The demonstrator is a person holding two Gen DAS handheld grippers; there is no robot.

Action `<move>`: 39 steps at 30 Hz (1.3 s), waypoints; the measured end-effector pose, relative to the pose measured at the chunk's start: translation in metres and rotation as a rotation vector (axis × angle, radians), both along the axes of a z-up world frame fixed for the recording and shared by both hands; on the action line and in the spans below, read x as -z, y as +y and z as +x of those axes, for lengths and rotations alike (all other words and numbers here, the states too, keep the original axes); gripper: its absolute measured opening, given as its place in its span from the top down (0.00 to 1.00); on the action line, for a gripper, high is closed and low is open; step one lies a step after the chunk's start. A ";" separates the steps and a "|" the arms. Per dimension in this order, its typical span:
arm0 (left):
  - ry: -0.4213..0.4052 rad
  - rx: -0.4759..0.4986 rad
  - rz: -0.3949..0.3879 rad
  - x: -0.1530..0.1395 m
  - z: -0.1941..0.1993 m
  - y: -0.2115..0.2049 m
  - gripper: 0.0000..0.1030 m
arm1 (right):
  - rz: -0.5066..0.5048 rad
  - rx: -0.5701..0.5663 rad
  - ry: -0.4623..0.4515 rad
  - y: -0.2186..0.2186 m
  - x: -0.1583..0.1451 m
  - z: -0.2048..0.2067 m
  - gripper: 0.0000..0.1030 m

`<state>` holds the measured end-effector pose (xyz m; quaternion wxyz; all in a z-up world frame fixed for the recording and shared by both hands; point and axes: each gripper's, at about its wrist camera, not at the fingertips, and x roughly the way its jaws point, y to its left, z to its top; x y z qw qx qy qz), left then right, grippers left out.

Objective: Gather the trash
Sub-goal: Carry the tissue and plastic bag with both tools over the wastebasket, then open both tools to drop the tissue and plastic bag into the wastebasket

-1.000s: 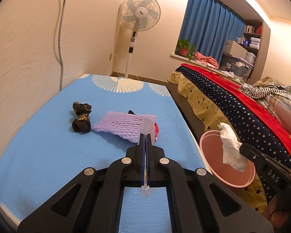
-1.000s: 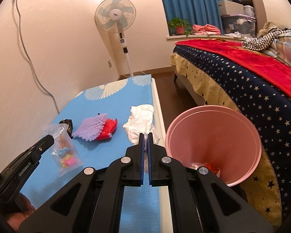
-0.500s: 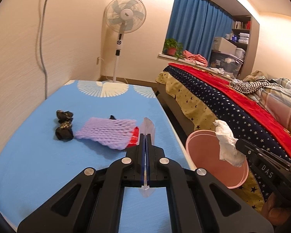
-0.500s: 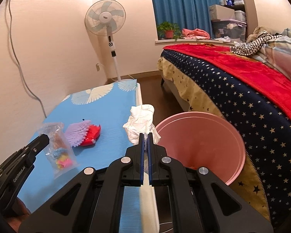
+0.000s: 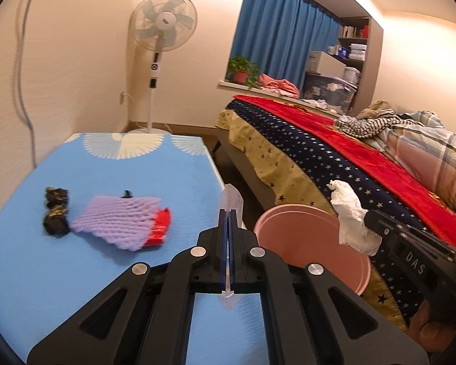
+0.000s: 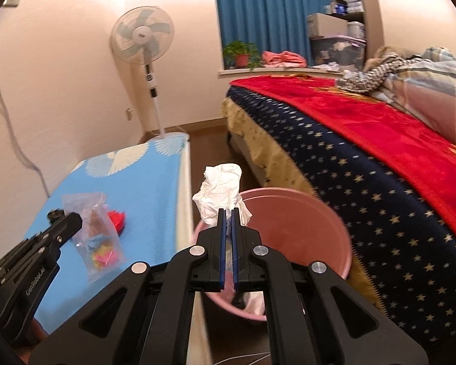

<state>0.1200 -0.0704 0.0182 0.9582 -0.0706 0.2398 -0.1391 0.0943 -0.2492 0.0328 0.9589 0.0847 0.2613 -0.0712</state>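
A crumpled white tissue (image 6: pixel 220 194) is clamped between the fingers of the right gripper (image 6: pixel 227 222), which has been carried from over the table edge to above the pink bin (image 6: pixel 325 228); release into it is judged imminent. A clear plastic bag (image 6: pixel 95 234) is pinched flat by the closed left gripper (image 5: pixel 227 222) and has been brought nearer the bin too. Farther off, a purple foam net (image 5: pixel 121 225), a red wrapper (image 5: pixel 161 228) and dark scraps (image 5: pixel 56 213) are left on the blue table (image 5: pixel 106 164), still to be collected.
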 end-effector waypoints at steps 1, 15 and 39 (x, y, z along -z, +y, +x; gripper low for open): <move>0.000 0.013 -0.003 0.000 0.003 -0.005 0.99 | 0.001 0.013 0.000 -0.004 -0.001 -0.001 0.97; -0.001 0.192 -0.009 0.005 0.030 -0.076 1.00 | -0.030 0.180 0.026 -0.059 -0.007 -0.001 0.97; 0.101 0.268 -0.069 0.025 0.061 -0.087 0.75 | -0.030 0.252 0.133 -0.075 0.011 0.015 0.63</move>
